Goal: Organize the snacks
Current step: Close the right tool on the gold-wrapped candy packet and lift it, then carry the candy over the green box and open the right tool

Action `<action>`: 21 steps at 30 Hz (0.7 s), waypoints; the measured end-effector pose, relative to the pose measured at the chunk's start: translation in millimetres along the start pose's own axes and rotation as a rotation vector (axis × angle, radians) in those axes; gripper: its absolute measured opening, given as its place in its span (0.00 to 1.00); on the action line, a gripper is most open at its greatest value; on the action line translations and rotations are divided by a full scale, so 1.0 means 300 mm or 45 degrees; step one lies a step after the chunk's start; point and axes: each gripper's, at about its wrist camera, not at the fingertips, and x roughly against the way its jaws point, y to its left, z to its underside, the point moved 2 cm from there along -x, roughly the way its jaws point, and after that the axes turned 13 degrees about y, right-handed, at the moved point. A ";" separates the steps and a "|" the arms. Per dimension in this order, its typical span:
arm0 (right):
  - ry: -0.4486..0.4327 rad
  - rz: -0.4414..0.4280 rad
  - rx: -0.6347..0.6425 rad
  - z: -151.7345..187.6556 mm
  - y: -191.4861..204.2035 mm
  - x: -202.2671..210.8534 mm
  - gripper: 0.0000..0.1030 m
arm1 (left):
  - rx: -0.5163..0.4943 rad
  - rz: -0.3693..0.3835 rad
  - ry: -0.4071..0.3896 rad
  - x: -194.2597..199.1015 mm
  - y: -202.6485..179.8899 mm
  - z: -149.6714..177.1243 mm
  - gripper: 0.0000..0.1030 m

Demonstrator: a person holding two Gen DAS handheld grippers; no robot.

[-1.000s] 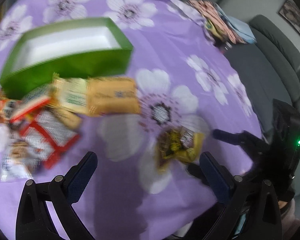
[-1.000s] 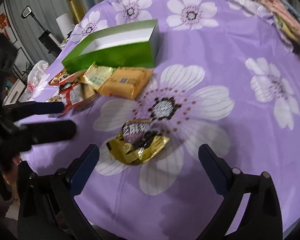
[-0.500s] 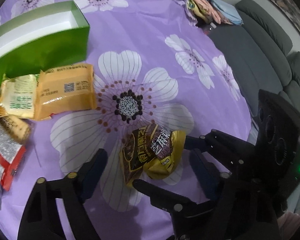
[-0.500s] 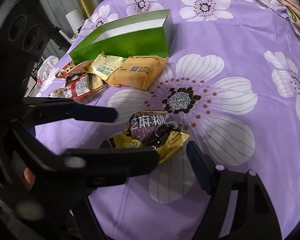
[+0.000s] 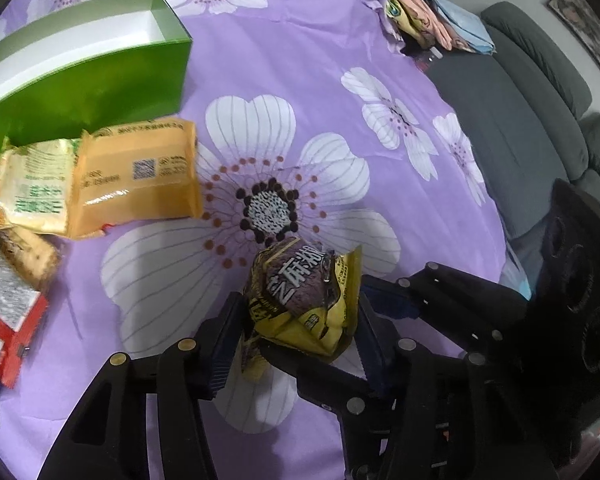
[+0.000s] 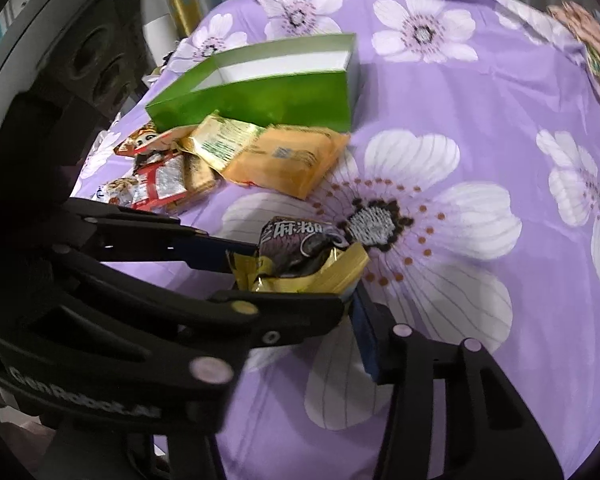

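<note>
A yellow and purple snack packet (image 5: 304,296) lies on the purple flowered cloth. My left gripper (image 5: 296,332) is shut on it, a finger pressed on each side, crumpling it. The packet also shows in the right wrist view (image 6: 300,256), clamped between the left gripper's fingers (image 6: 220,252). My right gripper (image 6: 320,320) sits just behind the packet; only its right finger (image 6: 366,332) shows, the other is hidden by the left tool. An open green box (image 5: 80,76) with a white inside stands at the far left, also in the right wrist view (image 6: 260,88).
An orange packet (image 5: 136,176), a pale green-print packet (image 5: 32,188) and red and silver packets (image 5: 4,320) lie in a pile in front of the box. A grey sofa (image 5: 520,120) is beyond the table's right edge. Folded cloths (image 5: 420,12) lie at the far edge.
My left gripper moved right to the yellow packet and shut on it. The right gripper moved in close behind the packet, and the two tools now overlap.
</note>
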 end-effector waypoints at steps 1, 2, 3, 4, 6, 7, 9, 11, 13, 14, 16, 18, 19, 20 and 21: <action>-0.010 0.001 0.011 -0.007 0.007 0.008 0.46 | -0.003 -0.011 -0.018 0.016 -0.001 0.001 0.52; -0.016 0.003 0.020 -0.015 0.014 0.015 0.46 | -0.004 -0.015 -0.032 0.028 -0.001 0.004 0.52; -0.026 0.006 0.031 -0.022 0.023 0.023 0.46 | -0.003 -0.017 -0.047 0.041 0.001 0.006 0.52; -0.041 0.012 0.045 -0.030 0.037 0.033 0.46 | -0.001 -0.018 -0.067 0.061 0.004 0.008 0.52; -0.070 0.029 0.078 -0.052 0.064 0.055 0.46 | -0.002 -0.020 -0.100 0.093 0.013 0.014 0.52; -0.082 0.033 0.088 -0.058 0.074 0.063 0.46 | -0.003 -0.024 -0.117 0.110 0.015 0.014 0.52; -0.113 0.038 0.117 -0.085 0.094 0.088 0.46 | -0.005 -0.033 -0.151 0.149 0.020 0.011 0.52; -0.147 0.041 0.139 -0.111 0.112 0.106 0.46 | -0.002 -0.040 -0.185 0.187 0.028 0.004 0.52; -0.182 0.037 0.159 -0.145 0.127 0.118 0.46 | 0.010 -0.044 -0.223 0.231 0.046 -0.010 0.52; -0.196 0.037 0.172 -0.164 0.136 0.123 0.46 | 0.012 -0.051 -0.236 0.247 0.054 -0.015 0.52; -0.233 0.035 0.197 -0.206 0.157 0.131 0.46 | 0.023 -0.066 -0.272 0.289 0.074 -0.032 0.52; -0.266 0.025 0.220 -0.250 0.178 0.142 0.46 | 0.030 -0.080 -0.302 0.326 0.091 -0.043 0.52; -0.281 0.021 0.227 -0.263 0.189 0.146 0.46 | 0.034 -0.088 -0.318 0.345 0.099 -0.050 0.52; -0.298 0.013 0.239 -0.284 0.197 0.151 0.46 | 0.041 -0.101 -0.338 0.371 0.111 -0.061 0.52; -0.314 0.001 0.250 -0.308 0.204 0.156 0.46 | 0.043 -0.110 -0.350 0.388 0.118 -0.063 0.52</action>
